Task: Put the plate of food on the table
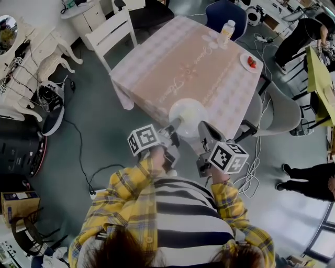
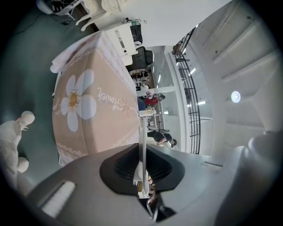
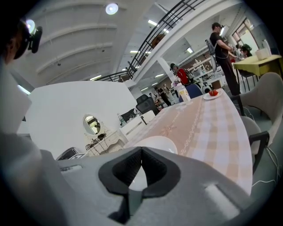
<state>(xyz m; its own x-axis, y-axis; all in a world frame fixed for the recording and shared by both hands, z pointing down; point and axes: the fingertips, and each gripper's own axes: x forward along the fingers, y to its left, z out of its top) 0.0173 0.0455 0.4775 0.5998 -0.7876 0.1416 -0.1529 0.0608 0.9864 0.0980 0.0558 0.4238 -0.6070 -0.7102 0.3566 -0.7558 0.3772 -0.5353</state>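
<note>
A white plate [image 1: 188, 111] hangs over the near corner of the pink checked table [image 1: 172, 68]; from above its top looks bare. My left gripper [image 1: 177, 123] is shut on the plate's near-left rim, which shows edge-on as a thin rim [image 2: 142, 141] between the jaws in the left gripper view. My right gripper [image 1: 200, 125] is shut on the near-right rim, and the white plate [image 3: 154, 143] fills the gap ahead of its jaws. A small plate with red food [image 1: 249, 62] and a bottle [image 1: 226, 31] stand at the table's far side.
A white chair [image 1: 112, 34] stands at the table's left, a blue chair [image 1: 226, 13] at the far end and a grey chair [image 1: 277, 112] at the right. Cables lie on the floor [image 1: 78, 141]. People stand to the right near a yellow-green table [image 1: 319, 78].
</note>
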